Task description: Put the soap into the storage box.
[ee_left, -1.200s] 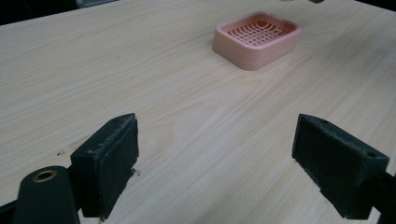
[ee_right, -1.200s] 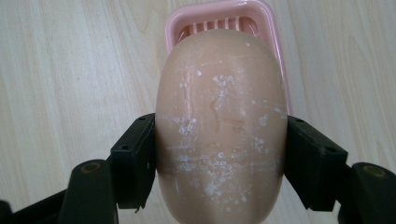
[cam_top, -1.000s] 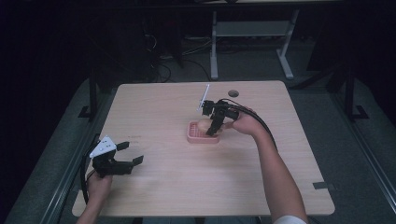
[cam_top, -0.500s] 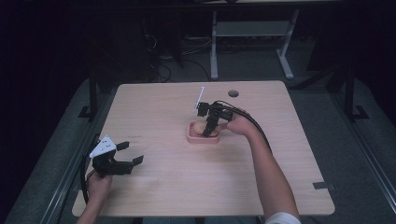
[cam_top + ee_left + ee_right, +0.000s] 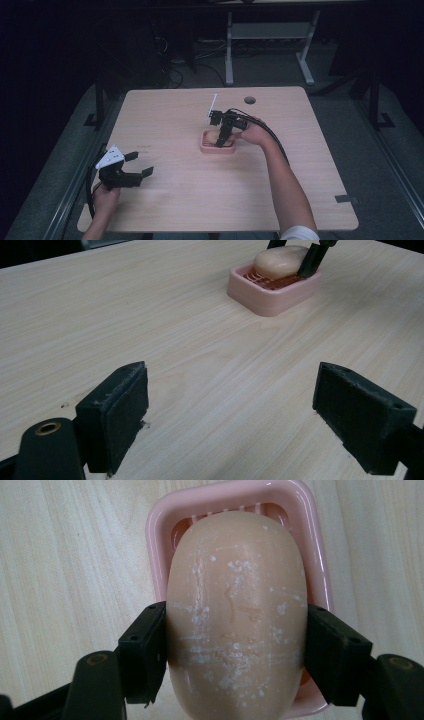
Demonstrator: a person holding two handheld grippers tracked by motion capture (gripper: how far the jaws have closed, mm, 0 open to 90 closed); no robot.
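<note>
Soap, a pale peach oval bar flecked with white residue, sits over the ribbed floor of a pink rectangular plastic soap dish, and the right gripper is clamped across its waist, one black pad pressed to each long side. On the high view that gripper stands steeply over the dish, a little toward 1 o'clock of the desk's centre. Whether the bar rests fully on the ribs or hangs just above them cannot be told. Judged from this, the job is at its hinge: the bar and the dish are together and the grasp is firm, so what remains is either to let go and back off, or to lift the bar clear. Neither is done yet.

The left gripper lies idle near the 8 o'clock corner of the light wooden desk, its pads spread wide with nothing between them, pointing across bare wood toward the dish, well apart from it. A round cable hole lies toward 12 o'clock of the dish, and a dark tape strip at the 4 o'clock edge. Nothing crowds the dish; only its raised pink rim could catch the pads.
</note>
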